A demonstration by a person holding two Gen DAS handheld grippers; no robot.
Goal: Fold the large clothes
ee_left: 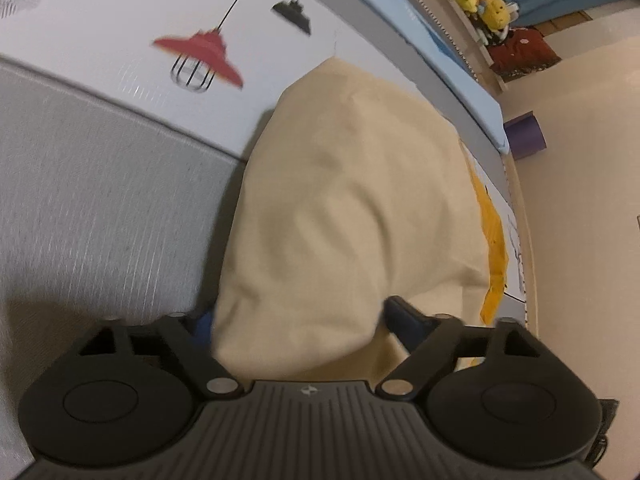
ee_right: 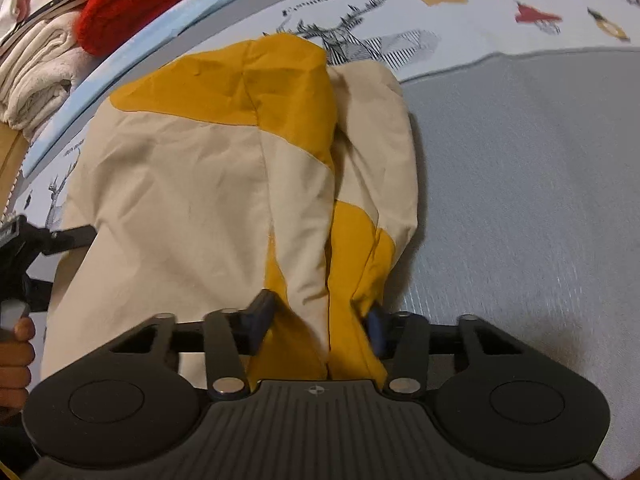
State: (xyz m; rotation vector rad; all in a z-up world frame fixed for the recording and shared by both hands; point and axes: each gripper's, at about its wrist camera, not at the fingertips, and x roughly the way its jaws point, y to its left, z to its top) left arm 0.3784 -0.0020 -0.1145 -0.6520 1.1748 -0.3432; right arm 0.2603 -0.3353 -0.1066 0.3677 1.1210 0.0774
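the cream and mustard garment looks like matt, creased woven cloth. bedsheet is ribbed grey fabric, printed white further up. gripper bodies are matt black plastic, probably, with shiny metal rivets.

Left gripper's near finger behind the cream garment; printed lamps motion-blurred.

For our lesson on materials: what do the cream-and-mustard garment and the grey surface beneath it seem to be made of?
Cream-and-mustard garment: probably thin woven cloth, perhaps cotton or a light jacket fabric; matt, with fine creases and stitched seams between the colour panels.
Grey surface: seemingly a knitted or ribbed textile bedcover; matt, with fine parallel lines across it. Fibre cannot be told.
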